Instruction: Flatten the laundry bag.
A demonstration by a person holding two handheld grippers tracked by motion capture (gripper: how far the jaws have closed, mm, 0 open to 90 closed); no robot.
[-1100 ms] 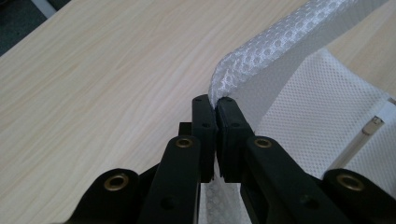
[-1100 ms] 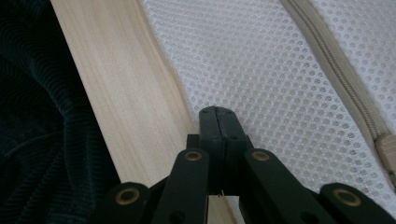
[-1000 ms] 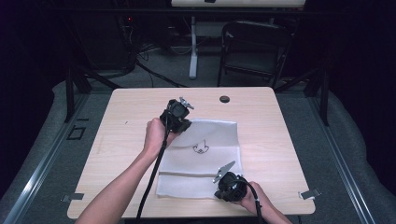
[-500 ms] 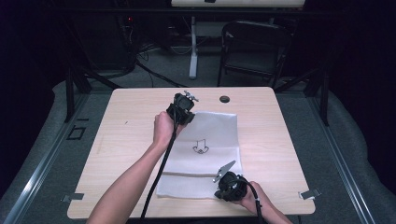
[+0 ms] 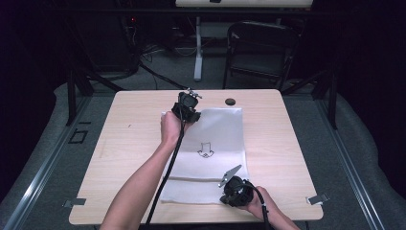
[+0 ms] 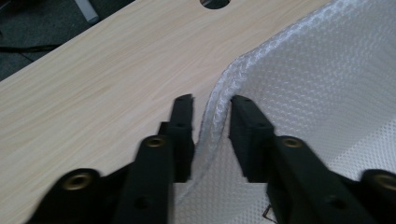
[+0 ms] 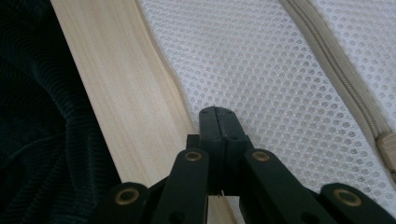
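A white mesh bag with a small black print and a beige zipper lies spread flat on the wooden table. My left gripper is at the bag's far left corner. In the left gripper view its jaws have just been opening, and the raised edge of the bag stands loose in the gap. At the near right corner, my right gripper is shut, jaws together, pinching the bag's edge beside the zipper.
A round black cable hole sits near the table's far edge, just beyond the bag. A dark chair and a desk leg stand behind the table. The table's near edge runs right beside my right gripper, dark cloth beyond it.
The left hand has carried its gripper a little farther up the table and to the right, lowering the bag's far left corner. The right gripper has stayed in place.
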